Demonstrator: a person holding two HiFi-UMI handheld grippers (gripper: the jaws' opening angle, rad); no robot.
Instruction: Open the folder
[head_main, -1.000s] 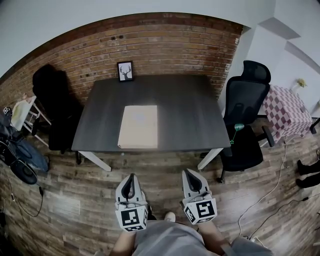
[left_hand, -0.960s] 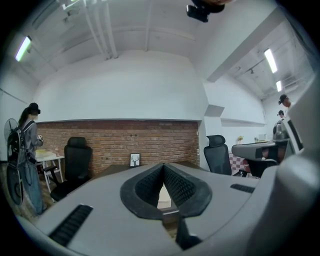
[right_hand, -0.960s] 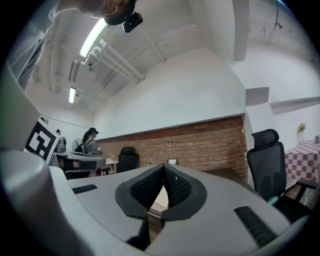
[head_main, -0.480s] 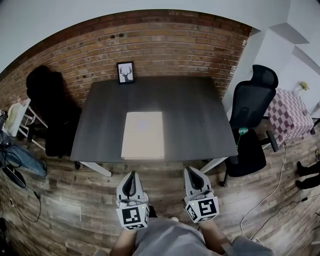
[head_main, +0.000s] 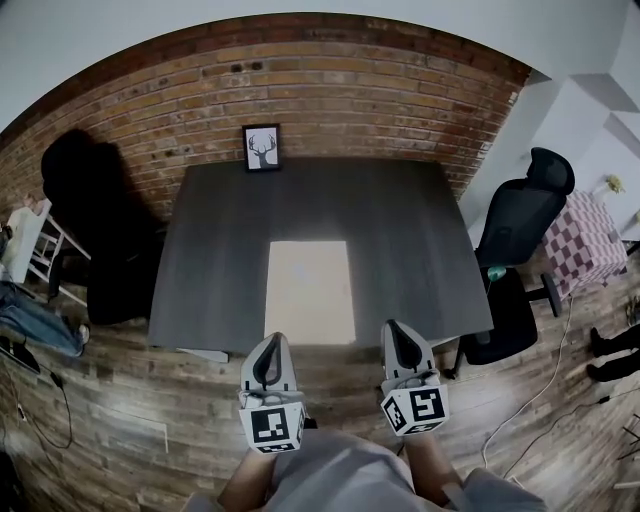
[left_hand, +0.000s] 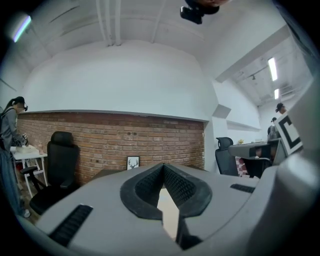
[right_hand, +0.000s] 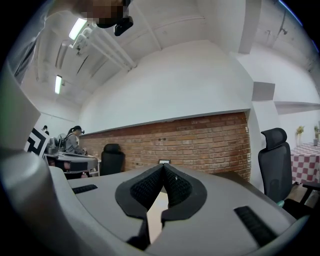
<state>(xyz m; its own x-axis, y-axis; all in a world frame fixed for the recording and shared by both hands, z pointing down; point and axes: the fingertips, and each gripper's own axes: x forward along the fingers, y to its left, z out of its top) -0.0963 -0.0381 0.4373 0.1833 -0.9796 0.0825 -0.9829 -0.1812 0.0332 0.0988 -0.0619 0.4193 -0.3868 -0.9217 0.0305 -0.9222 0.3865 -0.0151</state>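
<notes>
Dark table (head_main: 410, 250) against brick wall (head_main: 330, 90) — framed print (head_main: 262, 148) (a deer, seemingly) at its back edge.

Brick wall (head_main: 300, 70), wood plank floor (head_main: 130, 400), dark table (head_main: 220, 250), black office chair (head_main: 530, 215), framed deer picture (head_main: 262, 148)

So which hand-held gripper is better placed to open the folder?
Left, probably. The left hand-held gripper points at the near left corner of the folder; the right hand-held gripper sits wide of its right edge. Both are shut, touching nothing. Which edge opens isn't visible.
</notes>
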